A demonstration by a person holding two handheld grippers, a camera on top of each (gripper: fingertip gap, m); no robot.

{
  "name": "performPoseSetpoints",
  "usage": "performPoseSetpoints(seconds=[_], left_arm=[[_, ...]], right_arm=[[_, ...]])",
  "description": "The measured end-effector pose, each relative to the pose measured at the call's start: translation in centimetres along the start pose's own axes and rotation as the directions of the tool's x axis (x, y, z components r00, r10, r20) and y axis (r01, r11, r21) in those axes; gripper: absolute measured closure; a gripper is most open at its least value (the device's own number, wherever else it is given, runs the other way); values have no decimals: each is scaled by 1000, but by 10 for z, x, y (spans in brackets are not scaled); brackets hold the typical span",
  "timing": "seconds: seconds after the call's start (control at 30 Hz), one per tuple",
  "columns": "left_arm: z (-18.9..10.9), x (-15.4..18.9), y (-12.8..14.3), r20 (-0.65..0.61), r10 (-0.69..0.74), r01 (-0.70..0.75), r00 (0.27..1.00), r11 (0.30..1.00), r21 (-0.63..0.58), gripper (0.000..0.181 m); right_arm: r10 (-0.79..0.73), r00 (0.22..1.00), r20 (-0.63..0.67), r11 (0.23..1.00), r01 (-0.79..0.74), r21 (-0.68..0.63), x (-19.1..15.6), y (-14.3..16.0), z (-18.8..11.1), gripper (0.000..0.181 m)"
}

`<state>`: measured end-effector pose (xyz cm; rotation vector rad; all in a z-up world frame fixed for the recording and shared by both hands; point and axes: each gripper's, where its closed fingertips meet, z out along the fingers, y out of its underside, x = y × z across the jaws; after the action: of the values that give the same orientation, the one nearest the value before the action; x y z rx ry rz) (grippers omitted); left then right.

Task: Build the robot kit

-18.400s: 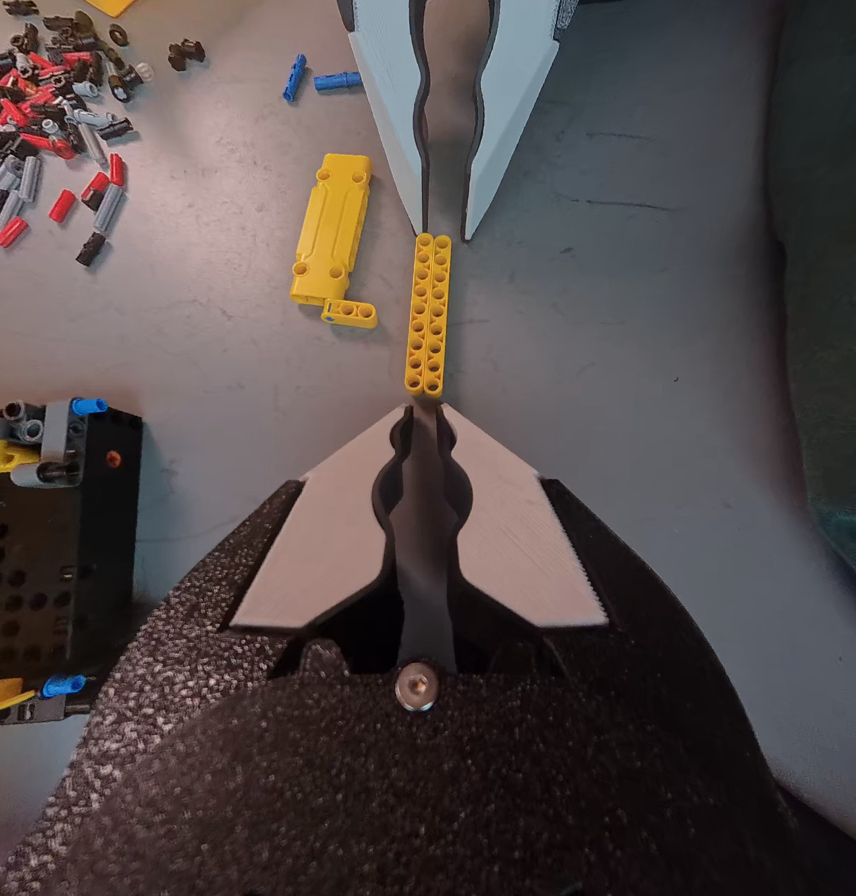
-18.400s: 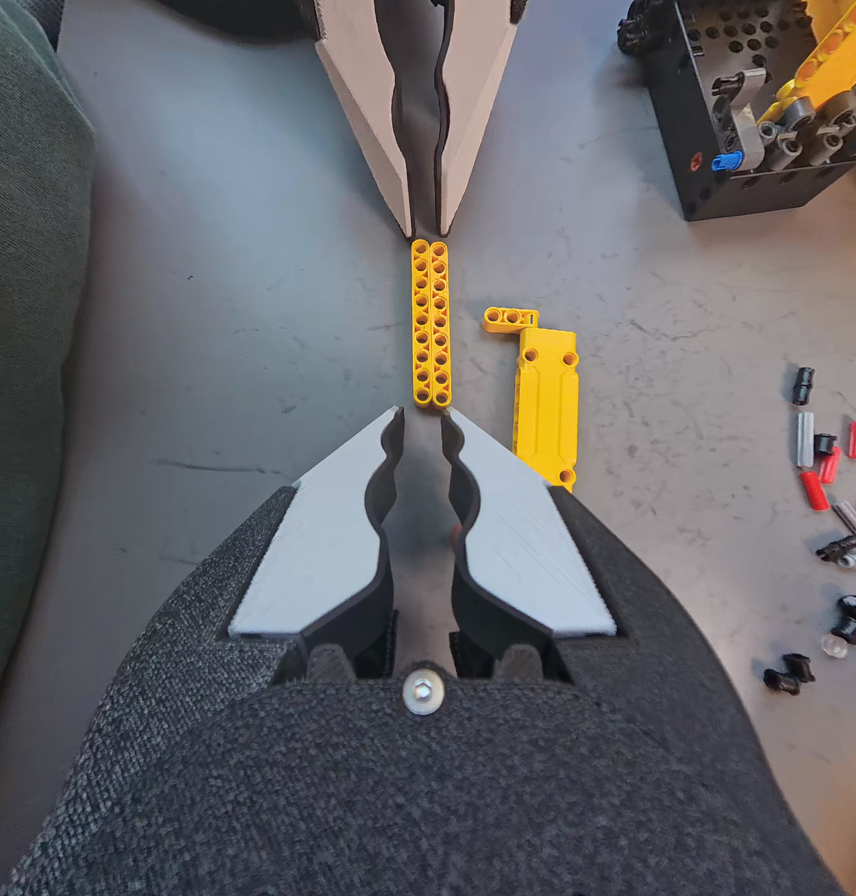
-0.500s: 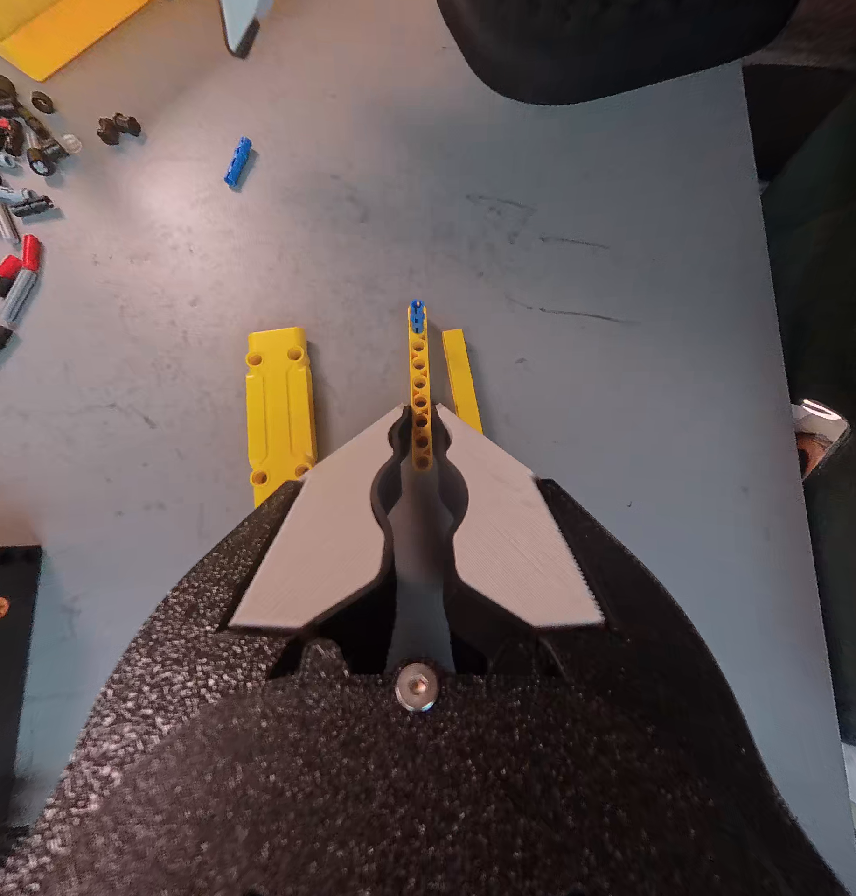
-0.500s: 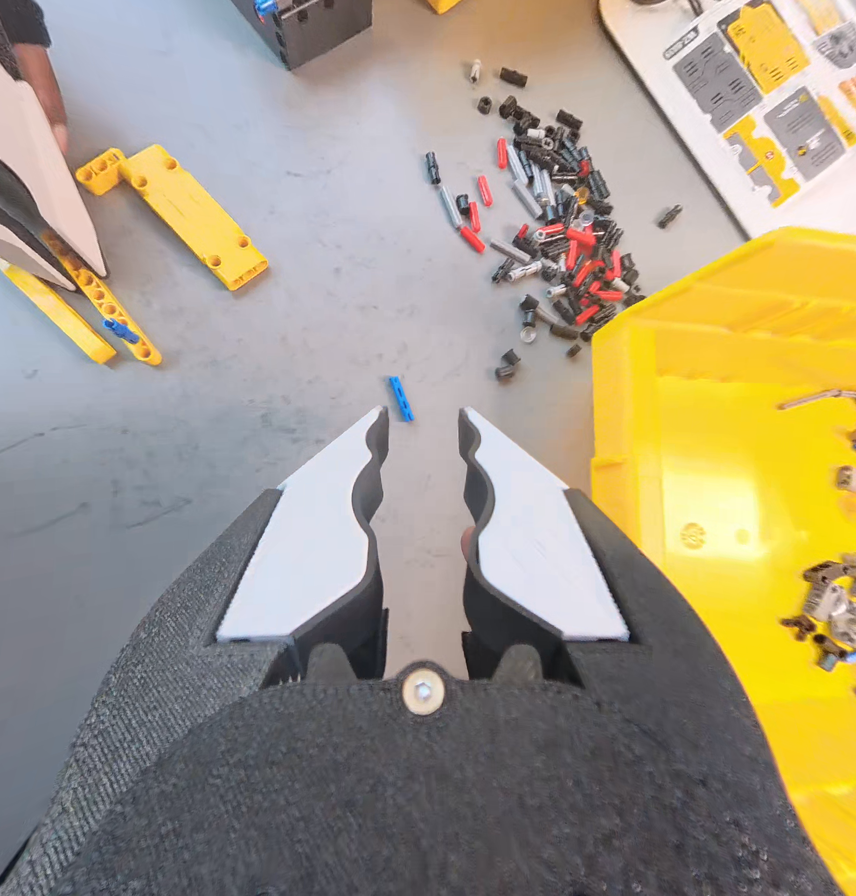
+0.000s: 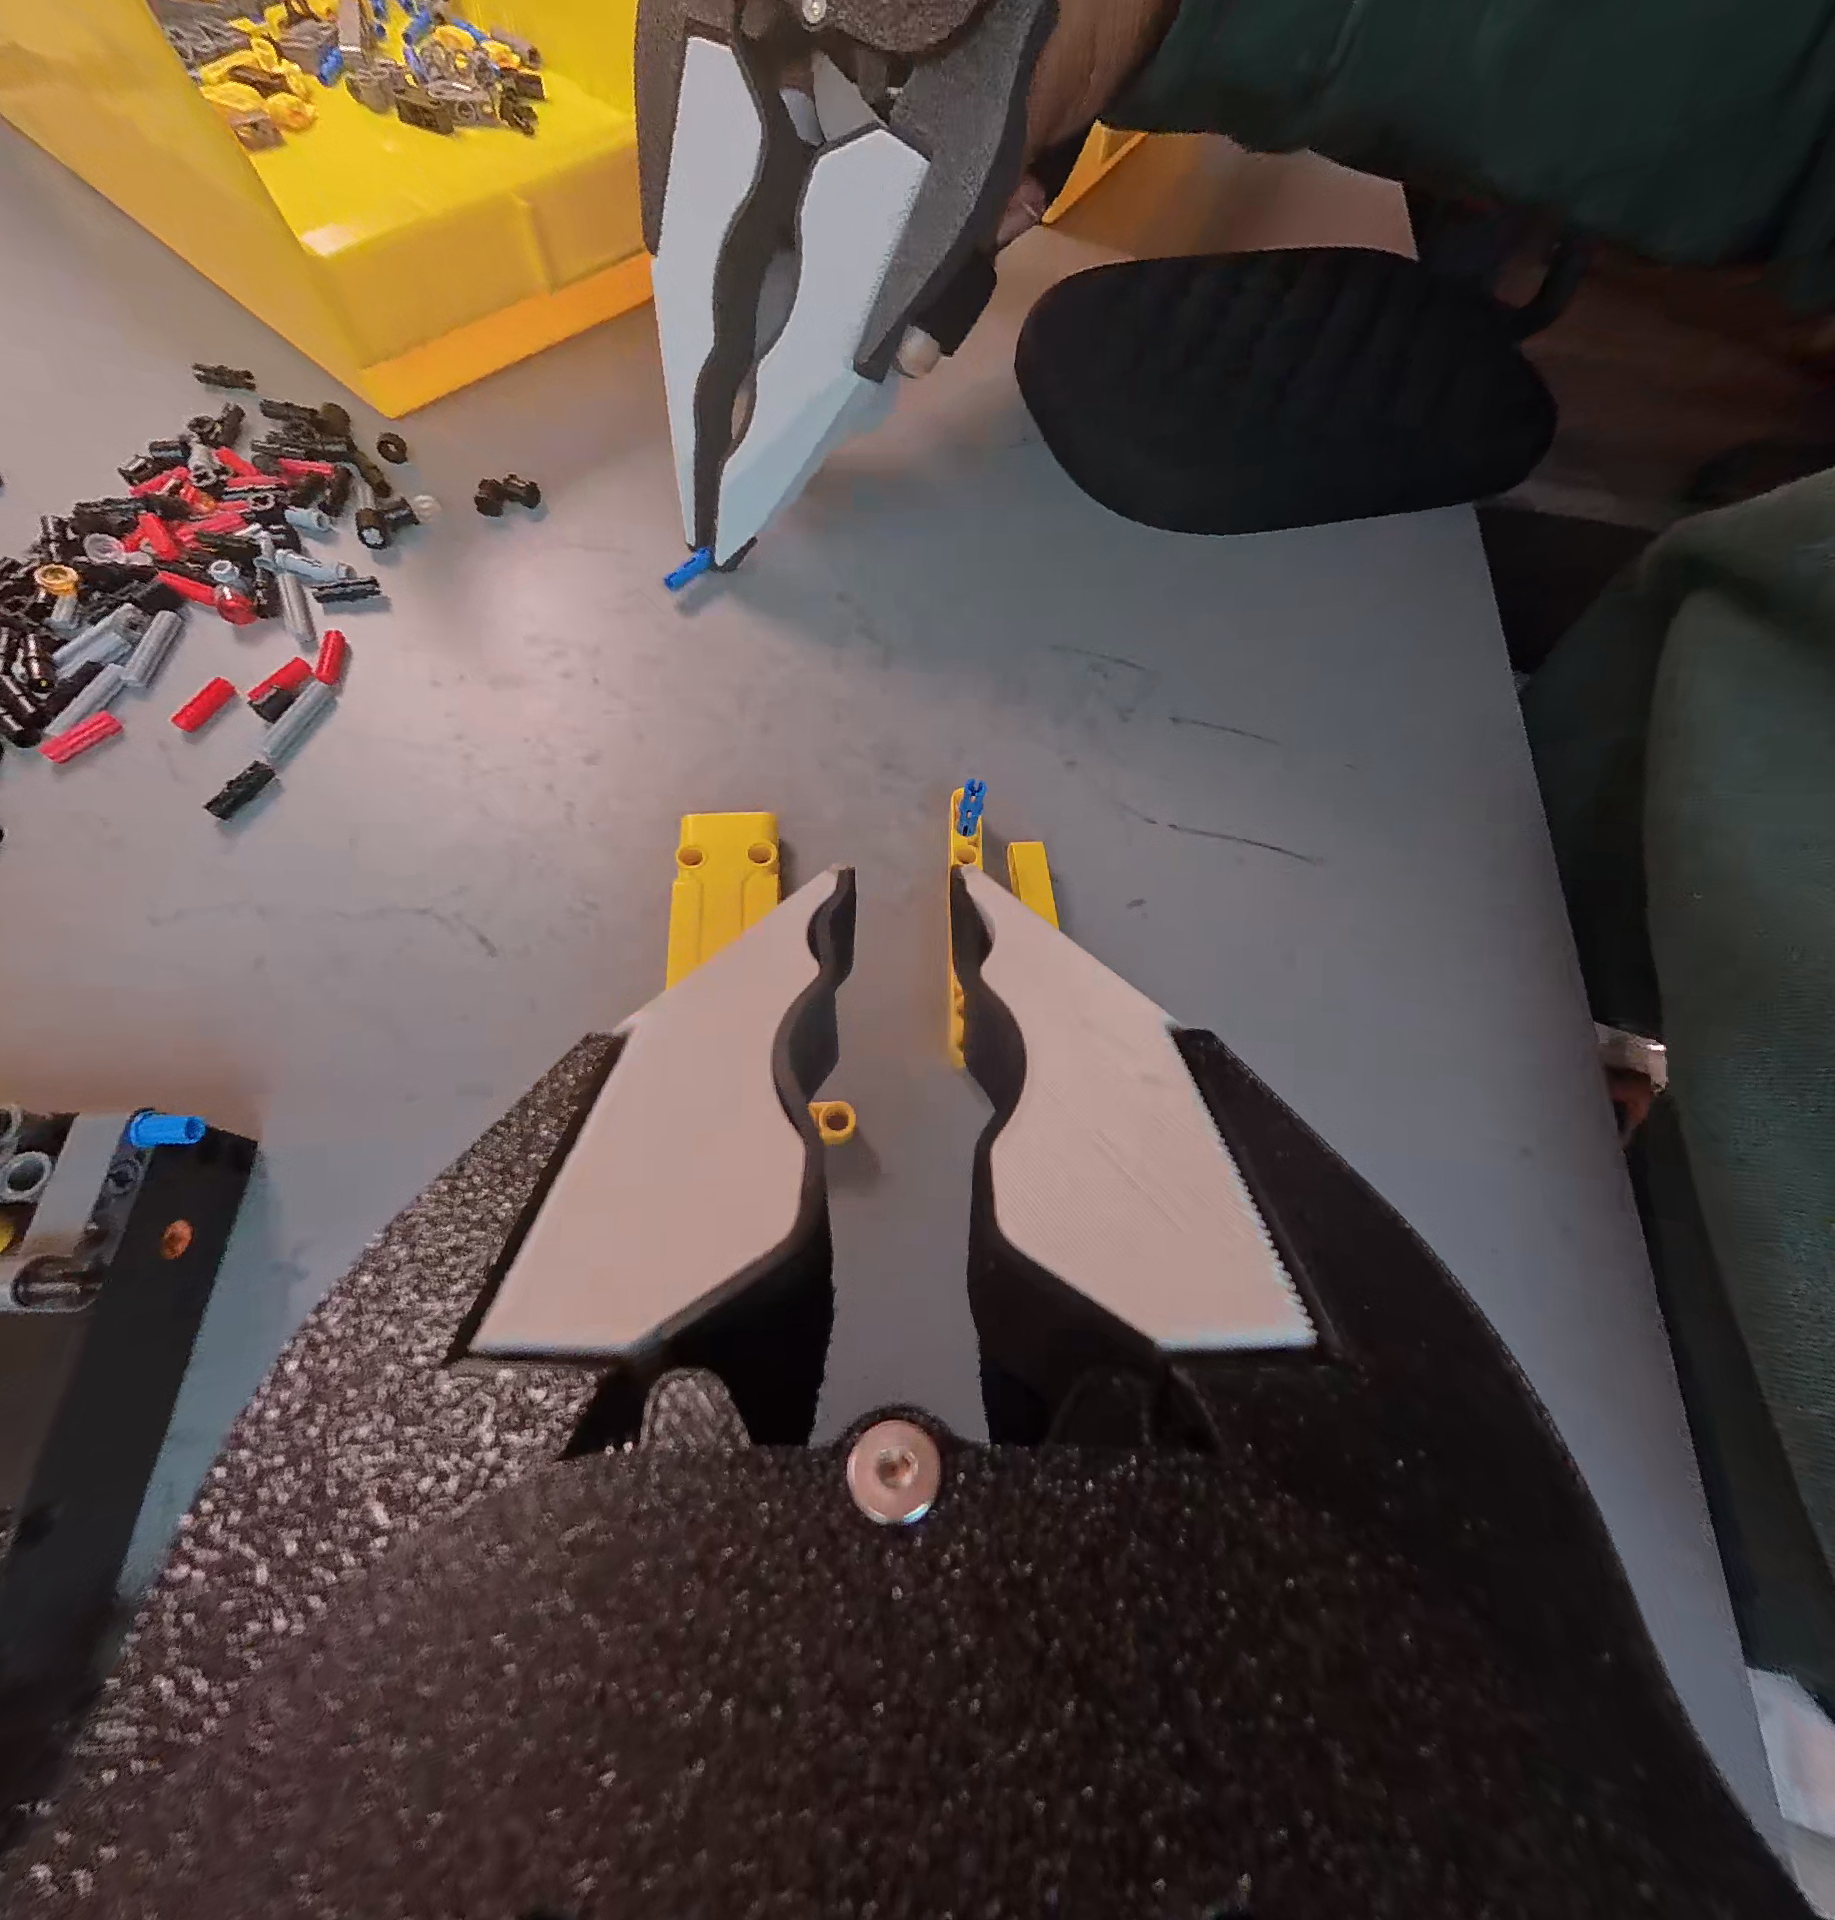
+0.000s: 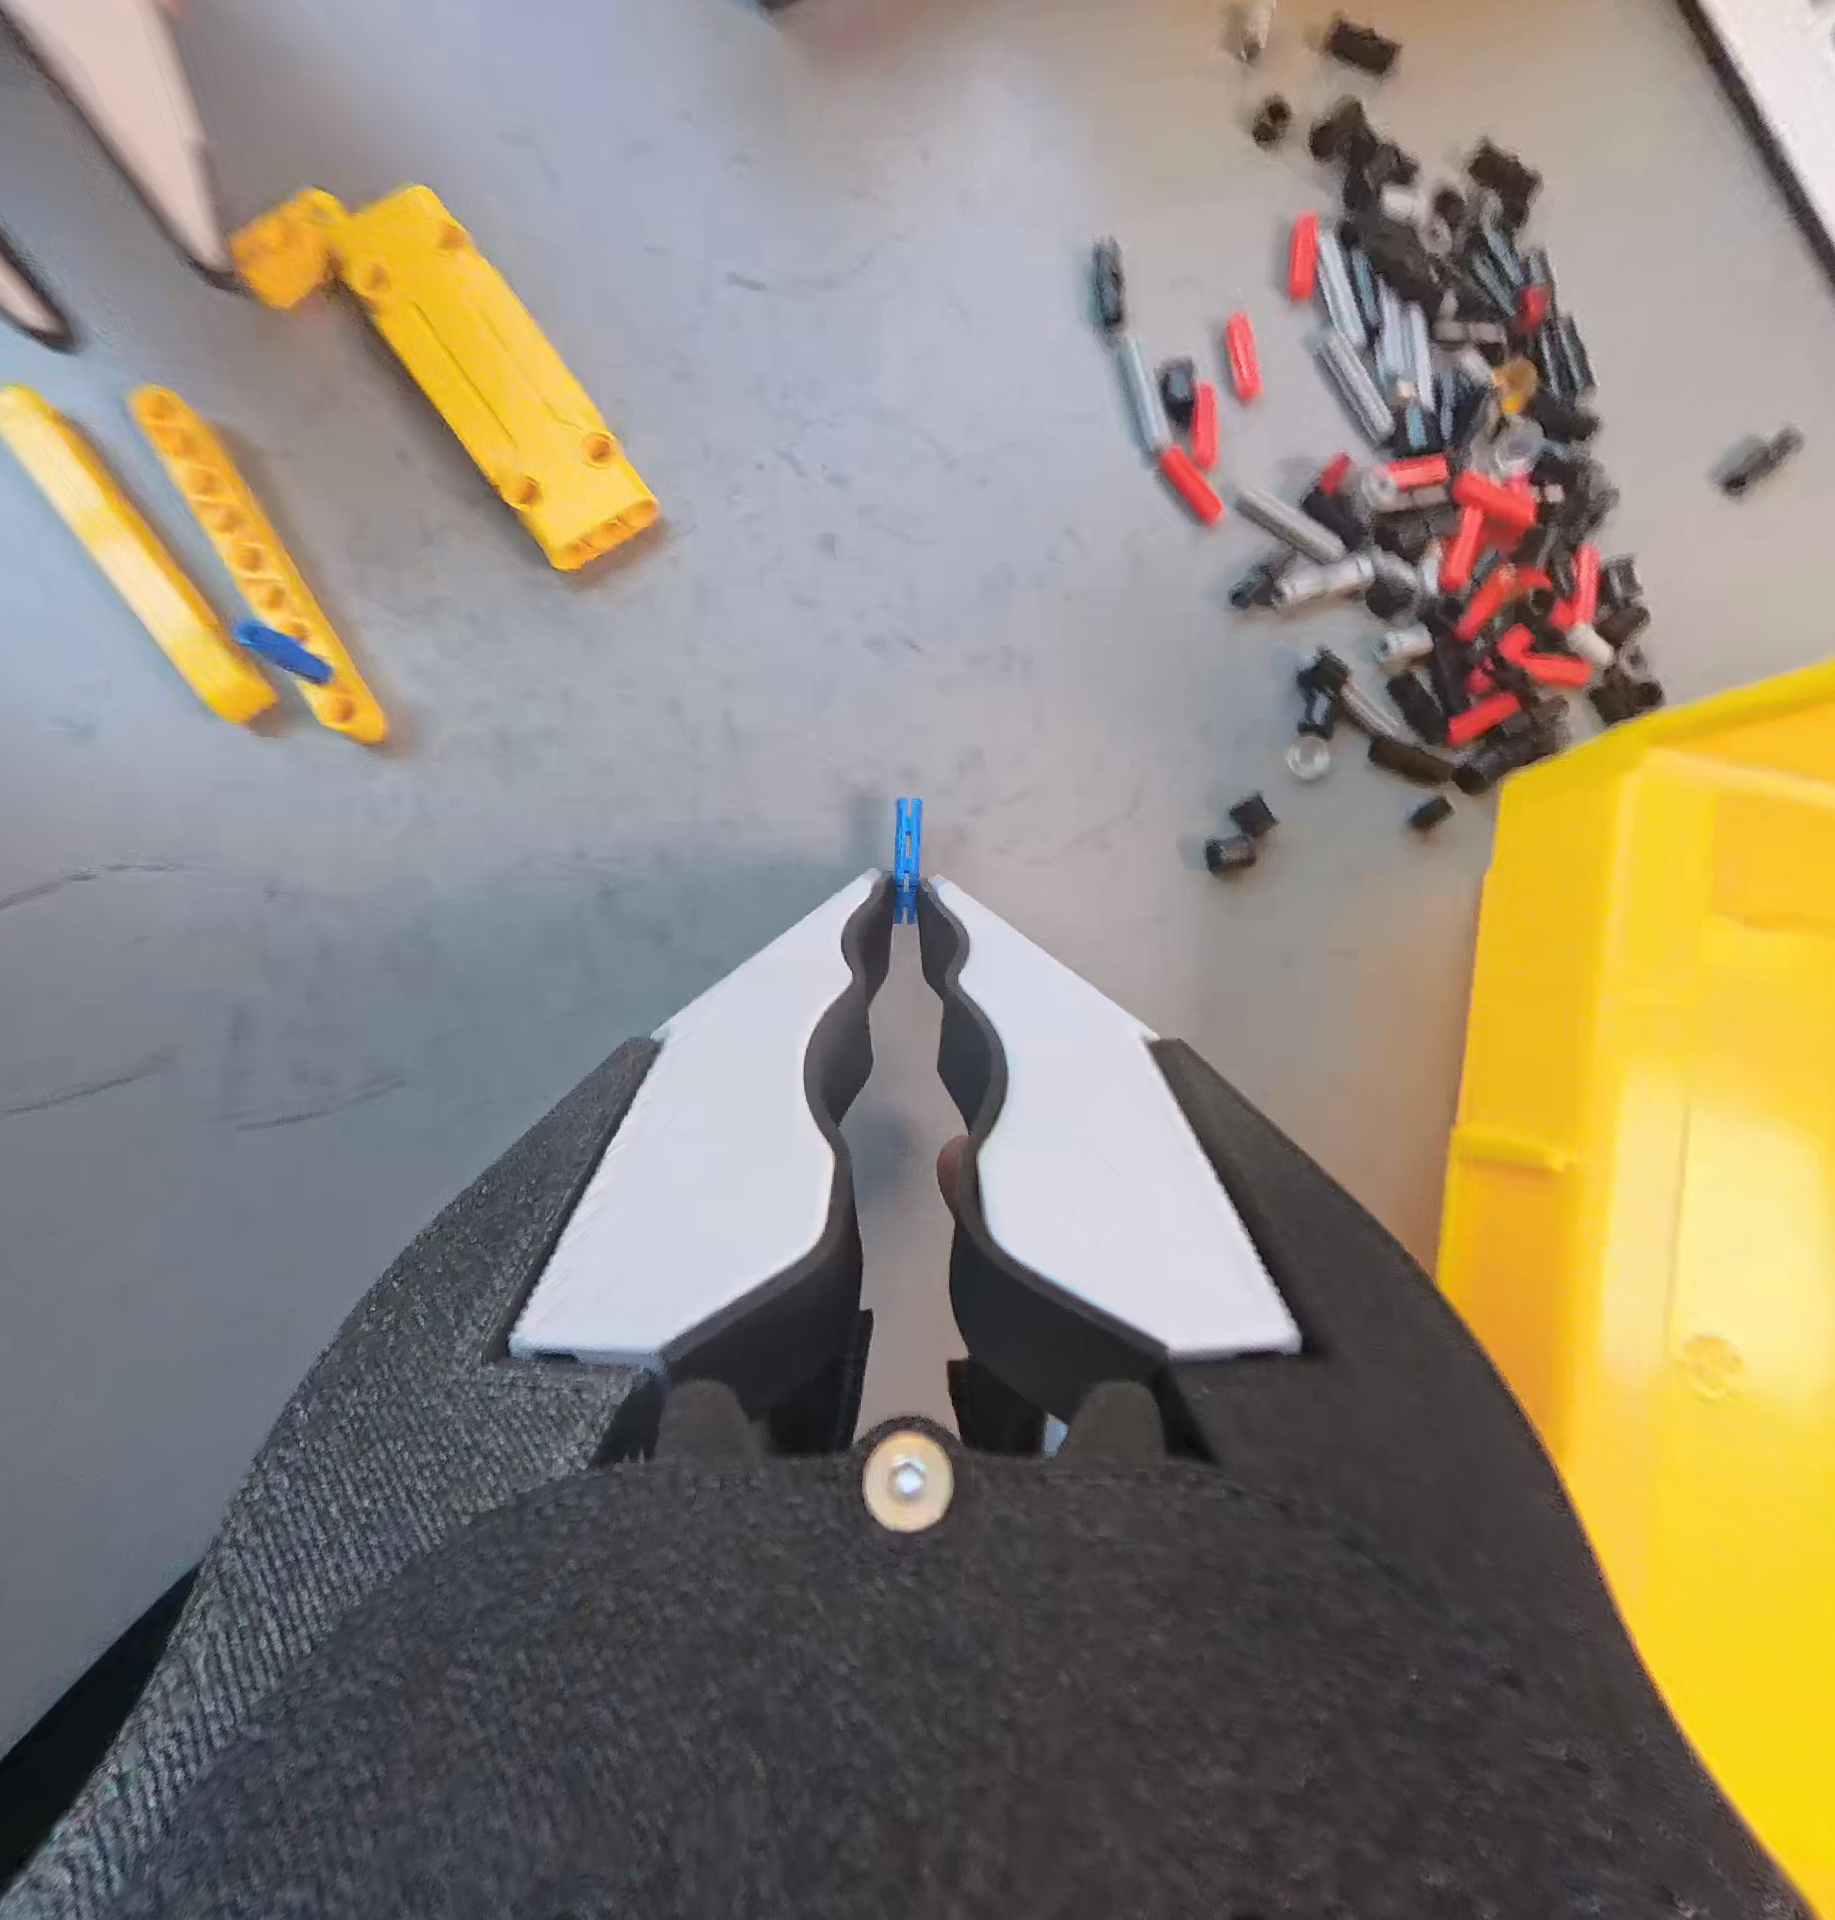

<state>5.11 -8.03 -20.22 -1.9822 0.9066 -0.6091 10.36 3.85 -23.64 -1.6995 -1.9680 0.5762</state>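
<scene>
Right gripper [image 6: 905, 881] pinching blue pin [image 6: 907, 854] near yellow bin [image 6: 1661, 1039]; left gripper [image 5: 900, 875] open, empty, over holed yellow beam [image 5: 963, 935] with second blue pin [image 5: 970, 805].

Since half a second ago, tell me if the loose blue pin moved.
Yes. The blue pin, then lying on the grey table ahead of the open right gripper, is now pinched between its fingertips.

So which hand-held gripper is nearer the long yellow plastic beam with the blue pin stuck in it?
Left. The left hand-held gripper hangs open with the long yellow beam beside its right finger. The right hand-held gripper is well away, shut on a loose blue pin.
</scene>
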Motion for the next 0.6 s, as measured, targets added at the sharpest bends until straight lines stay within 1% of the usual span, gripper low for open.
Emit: performPoseSetpoints(seconds=[0.07,0.1,0.17,0.27,0.37,0.43,0.5,0.6], left_arm=[[2,0,-1,8,15,-15,1000,1000,8,164],[2,1,-2,12,27,-27,1000,1000,15,164],[1,6,-8,-9,49,-48,999,998,46,161],[-3,10,-16,-7,77,-77,997,993,91,161],[-5,12,-17,-15,93,-91,996,991,95,164],[-6,11,-16,-14,94,-93,995,992,84,168],[-7,13,-15,-26,95,-93,995,992,82,178],[-7,13,-16,-27,95,-92,995,992,85,178]], right_arm=[[-111,990,90,984,97,146,-35,-30,-9,178],[-168,981,99,968,145,206,-50,-45,-14,178],[-270,960,82,941,244,235,-72,-65,-18,178],[-398,913,88,900,371,229,-100,-77,-14,177],[-438,893,106,880,401,256,-114,-87,-11,177],[-450,888,96,873,415,255,-114,-88,-9,177],[-438,893,108,877,397,272,-114,-90,-10,178],[-433,895,108,876,389,286,-113,-90,-11,178]])
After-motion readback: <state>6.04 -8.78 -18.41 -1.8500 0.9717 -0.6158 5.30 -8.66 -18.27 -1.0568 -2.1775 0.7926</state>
